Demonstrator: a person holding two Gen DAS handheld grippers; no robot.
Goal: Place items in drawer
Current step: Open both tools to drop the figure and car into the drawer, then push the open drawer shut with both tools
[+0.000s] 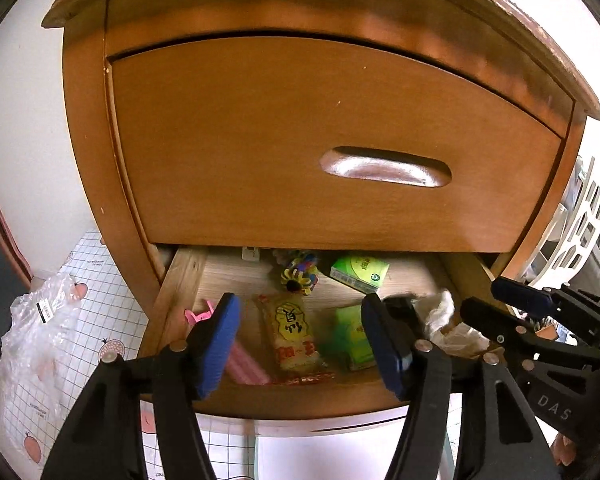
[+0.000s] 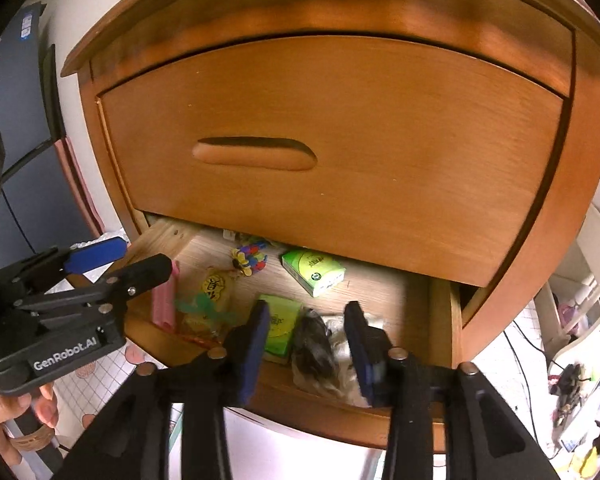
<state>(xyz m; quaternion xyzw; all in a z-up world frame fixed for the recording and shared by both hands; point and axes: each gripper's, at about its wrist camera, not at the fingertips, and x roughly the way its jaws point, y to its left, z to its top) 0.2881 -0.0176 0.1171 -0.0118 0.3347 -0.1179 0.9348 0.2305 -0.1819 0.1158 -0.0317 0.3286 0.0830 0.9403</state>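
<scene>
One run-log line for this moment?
lower drawer: open, items inside | left gripper: open, empty | right gripper: open, empty, over clear bag

Pulled-out lower wooden drawer (image 1: 180,276), pale inside, under a closed upper one. Lying flat on its floor: pink ribbed bar (image 1: 244,364) at left, yellow snack packet with red print (image 1: 292,336) beside it, green box (image 1: 354,336) next, crumpled white-and-dark plastic bag (image 2: 320,348) at right. Further back: multicoloured toy (image 1: 300,274), second green box (image 1: 360,272), tilted.
</scene>
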